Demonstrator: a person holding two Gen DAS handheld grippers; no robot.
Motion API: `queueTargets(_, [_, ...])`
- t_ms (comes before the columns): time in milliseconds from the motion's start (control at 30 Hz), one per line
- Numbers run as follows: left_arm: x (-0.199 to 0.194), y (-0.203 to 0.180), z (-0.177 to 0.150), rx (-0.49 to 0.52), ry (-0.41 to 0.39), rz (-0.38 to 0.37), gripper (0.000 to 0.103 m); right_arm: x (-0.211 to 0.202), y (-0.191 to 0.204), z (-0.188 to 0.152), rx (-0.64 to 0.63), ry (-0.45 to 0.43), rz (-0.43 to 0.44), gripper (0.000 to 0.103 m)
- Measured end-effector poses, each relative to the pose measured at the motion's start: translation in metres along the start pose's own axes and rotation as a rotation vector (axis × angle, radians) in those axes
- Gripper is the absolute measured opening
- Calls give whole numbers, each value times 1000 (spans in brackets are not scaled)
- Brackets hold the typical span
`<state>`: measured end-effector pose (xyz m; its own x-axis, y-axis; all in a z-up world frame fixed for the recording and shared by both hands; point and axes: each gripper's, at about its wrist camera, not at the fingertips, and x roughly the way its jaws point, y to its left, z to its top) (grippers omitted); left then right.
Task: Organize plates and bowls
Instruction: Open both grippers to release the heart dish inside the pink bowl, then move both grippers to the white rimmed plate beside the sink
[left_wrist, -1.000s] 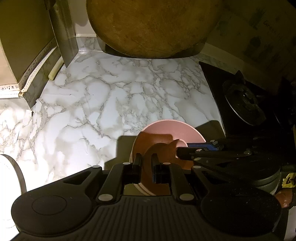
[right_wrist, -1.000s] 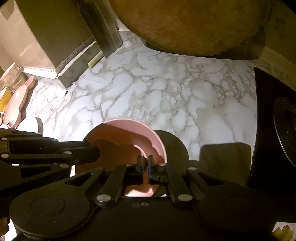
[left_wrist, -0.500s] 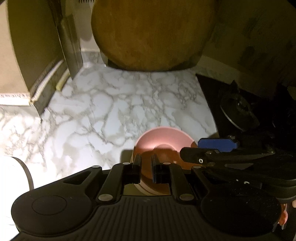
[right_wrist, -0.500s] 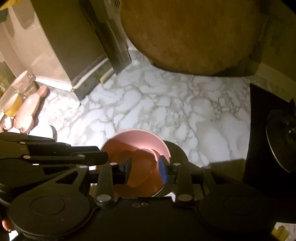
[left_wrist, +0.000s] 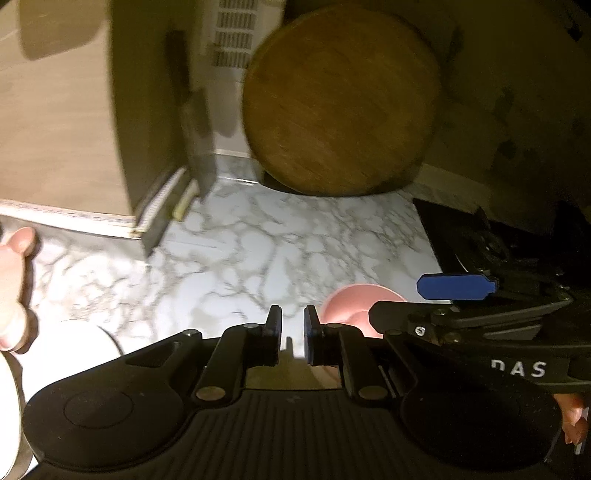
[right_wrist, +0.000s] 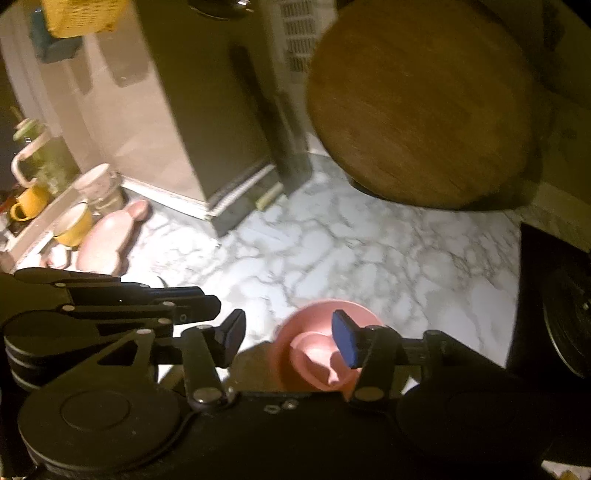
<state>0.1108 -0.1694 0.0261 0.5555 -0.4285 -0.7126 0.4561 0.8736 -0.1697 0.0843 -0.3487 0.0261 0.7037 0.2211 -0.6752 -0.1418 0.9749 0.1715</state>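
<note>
A pink bowl (right_wrist: 314, 347) sits on the marble counter (right_wrist: 369, 258). My right gripper (right_wrist: 288, 332) hovers above it with its jaws wide apart and still opening. The bowl shows between and below its fingers, and the pads do not touch it. In the left wrist view the bowl (left_wrist: 354, 306) lies just right of my left gripper (left_wrist: 293, 332). That gripper's jaws are almost together and parting slightly. Only marble shows in the thin slit. My right gripper (left_wrist: 395, 301) reaches in from the right there. My left gripper (right_wrist: 216, 306) shows at the left of the right wrist view.
A round wooden board (left_wrist: 340, 99) leans at the back. A black stove (right_wrist: 554, 314) borders the counter on the right, and a tall beige box (left_wrist: 74, 129) stands at the back left. A pink rabbit-shaped plate (right_wrist: 107, 240), yellow cups (right_wrist: 74, 225) and a white dish (left_wrist: 74, 343) are at the left.
Both grippers were shut on the pink bowl's rim and have let go. The right jaws spread wide. Both hands rose and drew back, and the bowl stays on the counter.
</note>
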Motion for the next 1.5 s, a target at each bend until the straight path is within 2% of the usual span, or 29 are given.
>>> queueTargets(267, [-35,46,-12,-90,-68,91,39,7,39,10,-66,-45,79,64])
queueTargets(333, [-43,58,-16,-118,-86,131,56,10,50,12,-75,-49,103,66])
queueTargets(400, [-50,71,-20,-144,-105,161,62,15,60,14,-83,-56,119,71])
queueTargets(467, [-56,83,-24,-163,-116,188,62,20,71,15,-96,-59,139,82])
queueTargets(567, [-64,101,-30,-183,-135,239,66,29,88,17,-122,-59,152,91])
queueTargets(633, [-68,113,-35,-199,-146,279,75,36,99,17,-134,-63,159,97])
queueTargets(700, [-72,126,-42,-217,-161,317,80,42,109,18,-146,-69,177,101])
queueTargets(1000, [-82,180,-66,-294,-161,436,80,78,163,16,-207,-52,243,102])
queueTargets(1500, [-86,273,-105,-437,-88,567,80,151,254,18,-312,71,300,101])
